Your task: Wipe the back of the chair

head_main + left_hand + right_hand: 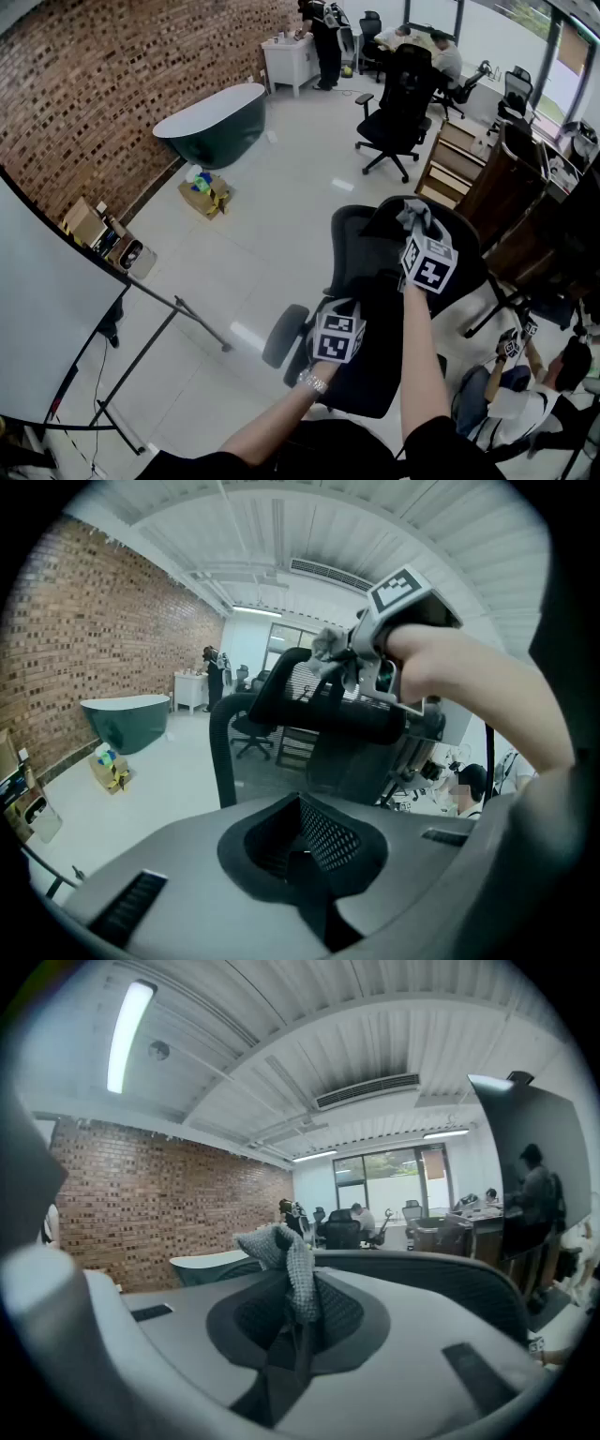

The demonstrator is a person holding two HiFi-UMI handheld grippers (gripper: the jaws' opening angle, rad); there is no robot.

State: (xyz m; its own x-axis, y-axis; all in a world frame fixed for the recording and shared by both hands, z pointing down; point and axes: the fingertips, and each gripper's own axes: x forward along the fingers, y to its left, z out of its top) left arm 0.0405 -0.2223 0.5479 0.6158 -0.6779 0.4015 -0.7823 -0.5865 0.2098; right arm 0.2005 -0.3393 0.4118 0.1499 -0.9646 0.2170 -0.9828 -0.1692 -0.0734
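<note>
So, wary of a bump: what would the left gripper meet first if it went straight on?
Probably the chair's back: its mesh lies dead ahead of the left gripper, below where the right gripper holds the cloth. Depth is unclear.

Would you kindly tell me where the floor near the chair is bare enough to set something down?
Bare floor lies left of the chair, bordered by the screen stand, the cardboard box and the bathtub. To the chair's right it is crowded: wooden desks and a seated person.

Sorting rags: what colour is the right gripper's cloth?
The cloth is grey; right gripper view shows it best.
</note>
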